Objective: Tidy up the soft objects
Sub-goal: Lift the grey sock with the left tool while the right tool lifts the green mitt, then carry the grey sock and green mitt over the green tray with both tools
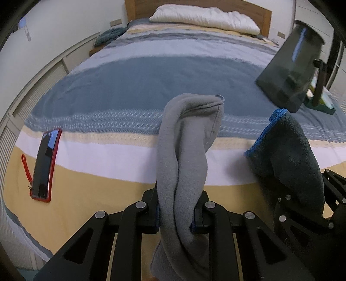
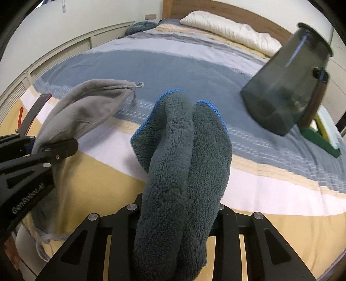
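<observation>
My left hand-held gripper (image 1: 176, 214) is clamped on one grey fleece cloth (image 1: 186, 151), low centre of the left view. My right hand-held gripper (image 2: 177, 207) is clamped on one dark teal towel (image 2: 183, 151) with blue edging, low centre of the right view. Both hang above the bed (image 1: 129, 82). I judge them light, limp and non-fragile; grip a bunched fold, since single layers may slip. Farther out: one phone (image 1: 44, 162) at left, one dark jug (image 2: 285, 86) at upper right, one pillow (image 1: 205, 17) at top.
</observation>
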The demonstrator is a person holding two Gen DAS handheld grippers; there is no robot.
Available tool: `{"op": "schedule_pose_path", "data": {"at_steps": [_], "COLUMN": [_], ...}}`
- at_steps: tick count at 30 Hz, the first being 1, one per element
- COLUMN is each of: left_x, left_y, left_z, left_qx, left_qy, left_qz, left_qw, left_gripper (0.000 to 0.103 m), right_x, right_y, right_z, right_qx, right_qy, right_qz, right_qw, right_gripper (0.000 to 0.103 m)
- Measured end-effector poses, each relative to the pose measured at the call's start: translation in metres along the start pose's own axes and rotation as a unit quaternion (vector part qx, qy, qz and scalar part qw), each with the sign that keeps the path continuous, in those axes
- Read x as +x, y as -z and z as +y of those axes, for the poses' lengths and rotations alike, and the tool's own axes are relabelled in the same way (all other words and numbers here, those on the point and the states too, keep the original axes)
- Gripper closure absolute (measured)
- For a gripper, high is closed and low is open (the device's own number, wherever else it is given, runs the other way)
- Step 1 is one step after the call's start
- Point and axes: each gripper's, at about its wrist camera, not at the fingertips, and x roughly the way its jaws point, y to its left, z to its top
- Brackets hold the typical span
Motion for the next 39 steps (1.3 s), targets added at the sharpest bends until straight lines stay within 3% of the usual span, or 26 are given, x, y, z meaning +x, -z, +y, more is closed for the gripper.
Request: {"op": "schedule_pose_path", "data": {"at_steps": [12,25,39], "left_x": [-0.035,-0.049,-0.058], "left_y": [-0.006,-0.010,-0.014], "left_z": [-0.050,-0.112,-0.219], "left_qx": [0.043,0.097,0.179], "left_qy": [0.044,0.082,0.136], "left_qz": [-0.029,-0.032,-0.023], "left_qw": [0.9977,0.9914,0.9741], "left_gripper": [0.087,0.087,0.087], "right_x": [-0.042,-0.083,-0.125], "right_y": [0.020,0.061,0.103], "right_z": [-0.047,-0.115,-0.226], "right_qx": [0.032,0.088,0.167], "right_qy": [0.039,0.078,0.151], "right_qz": [-0.017,-0.018,-0.016], "right_qw": [0.999,0.993,0.974], "right_gripper": [0.074,0.074,0.074]}}
